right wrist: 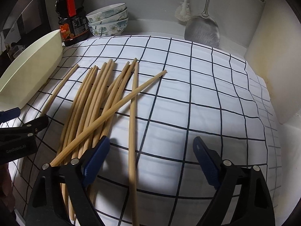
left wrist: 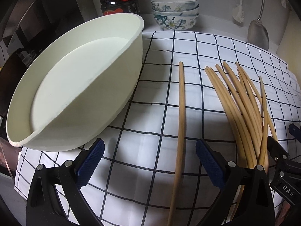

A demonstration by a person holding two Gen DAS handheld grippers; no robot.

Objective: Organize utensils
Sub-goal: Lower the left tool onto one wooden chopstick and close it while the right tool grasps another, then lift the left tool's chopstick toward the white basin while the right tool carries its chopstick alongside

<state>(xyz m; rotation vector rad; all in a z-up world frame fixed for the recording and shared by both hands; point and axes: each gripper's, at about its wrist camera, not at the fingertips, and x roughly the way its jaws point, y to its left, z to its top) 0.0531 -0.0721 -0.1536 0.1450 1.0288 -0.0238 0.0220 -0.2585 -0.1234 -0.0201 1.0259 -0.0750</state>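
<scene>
The checked cloth is serving as the landmark here, white with dark grid lines, and everything is lying on or around it. A cream oval tray is sitting on the cloth's left part, its bare inside facing the left wrist camera.

A single chopstick is lying alone on the cloth, just right of the tray and running lengthwise between the fingers of the left gripper. That gripper is hovering over the near edge of the cloth with its jaws spread wide and gripping nothing.

The main pile of chopsticks is fanning out across the middle of the cloth, tips pointing toward its far edge — one stick is crossing diagonally over the others, and another is lying straight, passing between the fingers of the right gripper. The right gripper is also standing wide open, holding nothing; its left finger is sitting over the near ends of the pile.

Beyond the cloth's far edge, a stack of flowered bowls is standing beside a dark sauce bottle. A metal spatula and a white brush are hanging against the wall past the far right part of the cloth.
</scene>
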